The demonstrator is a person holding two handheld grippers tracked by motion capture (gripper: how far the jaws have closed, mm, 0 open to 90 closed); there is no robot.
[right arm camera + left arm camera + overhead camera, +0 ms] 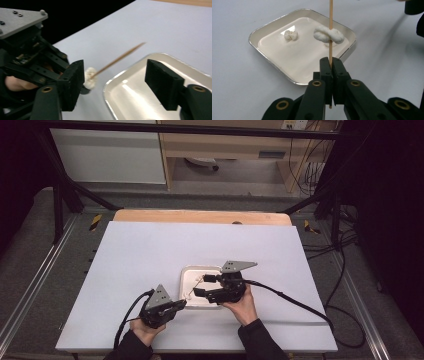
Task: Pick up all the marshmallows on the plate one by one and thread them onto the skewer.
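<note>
My left gripper [331, 65] is shut on a thin wooden skewer [330, 15] that stands up over a shallow white tray [274, 27]. A soft white piece [328, 35] is threaded on the skewer. A second white piece [291, 35] lies in the tray. In the right gripper view, my right gripper [117, 85] is open over the tray's rim [110, 83], with the skewer [120, 58] slanting between its jaws and the threaded piece [89, 77] beside its left pad [73, 80]. In the high view, the left gripper [182, 303] and right gripper [201, 285] meet at the tray [200, 267].
The tray sits on a white sheet [150, 250] that covers a wooden table [200, 216]. A black cable [290, 297] trails right from the right gripper across the sheet. Black frame posts and floor cables surround the table.
</note>
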